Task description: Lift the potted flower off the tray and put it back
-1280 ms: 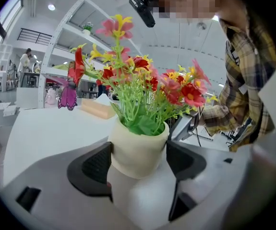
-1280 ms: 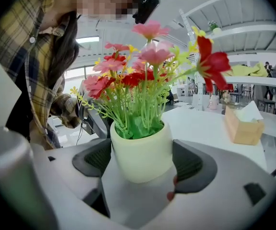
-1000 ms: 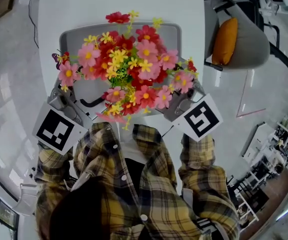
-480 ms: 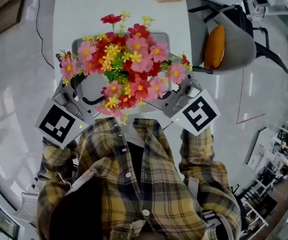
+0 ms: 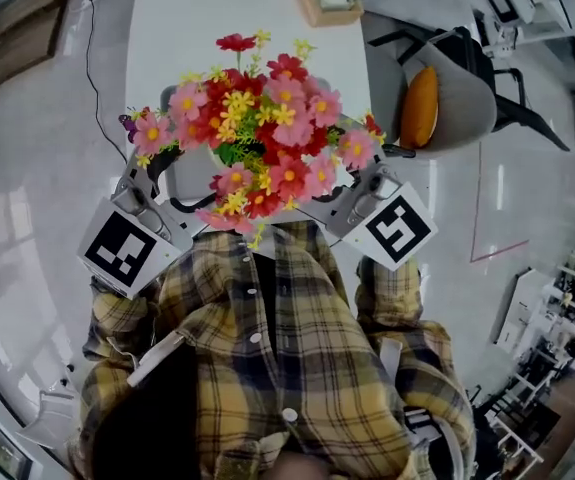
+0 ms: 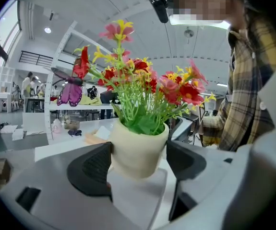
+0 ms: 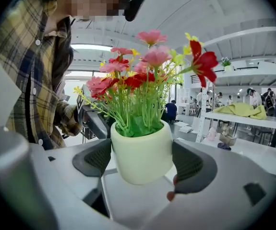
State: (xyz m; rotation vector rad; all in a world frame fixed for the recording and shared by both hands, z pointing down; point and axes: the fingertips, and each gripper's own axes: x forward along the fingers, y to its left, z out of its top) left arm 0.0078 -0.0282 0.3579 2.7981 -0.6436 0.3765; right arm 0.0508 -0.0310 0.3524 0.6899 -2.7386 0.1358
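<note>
Clamped on the potted flower with the left claw, black pads pressed to both sides of the cream pot. Same grip from the right claw, closed on that pot from the opposite side. Holding it low over the grey tray at the near end of the white counter; cannot tell whether touching the tray. Leaning slightly in the left gripper view, upright in the right. Covering most of the tray with pink, red and yellow blooms. Off to the right, a grey chair with an orange cushion
</note>
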